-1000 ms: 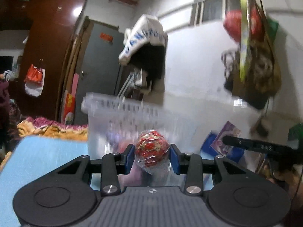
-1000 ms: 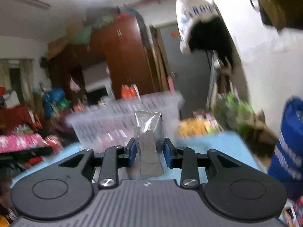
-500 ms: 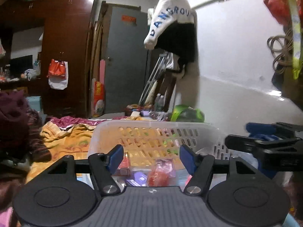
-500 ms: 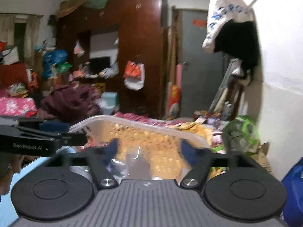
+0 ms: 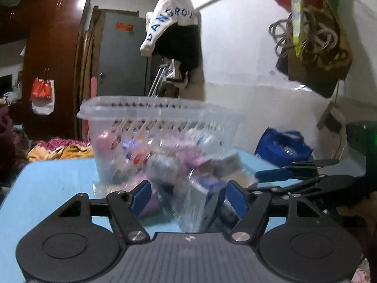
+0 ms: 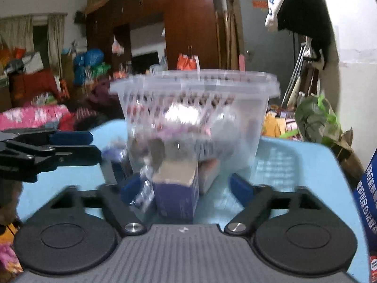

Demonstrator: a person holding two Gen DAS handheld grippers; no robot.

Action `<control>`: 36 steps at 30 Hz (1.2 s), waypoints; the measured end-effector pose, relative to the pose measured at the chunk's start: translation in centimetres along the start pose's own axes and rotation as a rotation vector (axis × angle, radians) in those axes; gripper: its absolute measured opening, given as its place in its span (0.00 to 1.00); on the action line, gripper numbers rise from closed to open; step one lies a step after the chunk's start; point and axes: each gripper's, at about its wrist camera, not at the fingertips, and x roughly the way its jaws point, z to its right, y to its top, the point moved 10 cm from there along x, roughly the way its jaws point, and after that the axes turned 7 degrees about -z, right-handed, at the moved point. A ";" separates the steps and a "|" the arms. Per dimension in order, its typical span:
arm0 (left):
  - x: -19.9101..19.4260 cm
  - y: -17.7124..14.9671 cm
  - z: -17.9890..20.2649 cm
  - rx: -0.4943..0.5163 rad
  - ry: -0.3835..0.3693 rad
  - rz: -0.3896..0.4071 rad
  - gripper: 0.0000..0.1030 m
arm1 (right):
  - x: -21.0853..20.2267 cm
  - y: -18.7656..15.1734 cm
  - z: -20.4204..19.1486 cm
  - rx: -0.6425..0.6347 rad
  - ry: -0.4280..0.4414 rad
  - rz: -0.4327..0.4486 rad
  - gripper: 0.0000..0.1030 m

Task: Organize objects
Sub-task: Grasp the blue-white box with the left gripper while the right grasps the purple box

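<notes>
Closest, the left gripper (image 5: 187, 198) is seen released, its jaws opening, with a wrapped purple packet (image 5: 203, 202) standing between the blue pads (image 5: 236, 201); contact with either pad cannot be told through the blur. The right gripper (image 6: 188, 188) is likewise unclenched, though its jaws are closing; a purple box (image 6: 175, 194) in clear wrap stands between them, nearer the left pad, well apart from the right one. Both are held low over a blue table (image 5: 54, 181). Just beyond the fingers, more wrapped packets (image 5: 165, 165) are heaped on the table against a clear slotted basket (image 5: 150, 118), in which further items are piled. Behind the basket a grey door (image 5: 120, 54), a brown wardrobe (image 5: 51, 47) and a white wall hung with a cap (image 5: 172, 18) are made out.
</notes>
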 end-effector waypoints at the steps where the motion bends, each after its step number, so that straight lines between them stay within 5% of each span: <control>1: 0.3 -0.2 -0.2 -0.005 0.001 -0.013 0.72 | 0.4 0.0 -0.1 0.008 0.021 -0.014 0.61; 3: 1.0 -0.6 -0.3 -0.013 -0.020 -0.042 0.72 | 1.0 0.0 -0.2 0.012 0.059 -0.028 0.61; 6: 1.6 -1.2 0.1 0.007 -0.025 -0.065 0.72 | 1.8 -0.7 -0.4 0.001 0.062 -0.065 0.46; 12: 3.1 -1.7 -0.2 -0.038 -0.025 -0.101 0.70 | 0.1 -1.7 -0.7 0.007 0.057 0.003 0.44; 14: 3.3 -1.8 -0.4 -0.050 -0.022 -0.110 0.48 | -0.4 -1.8 -0.5 0.018 0.047 0.036 0.44; 16: 3.4 -2.0 -0.6 -0.045 0.000 -0.120 0.47 | -1.0 -1.7 -0.5 0.019 0.045 0.081 0.44; 26: 0.4 -1.1 -1.0 -0.074 -0.060 0.042 0.46 | -3.0 -1.0 -0.5 0.029 0.070 0.243 0.44; 36: 0.0 -1.0 -1.8 -0.113 -0.069 0.074 0.46 | -3.3 -0.8 -1.2 -0.017 0.103 0.283 0.44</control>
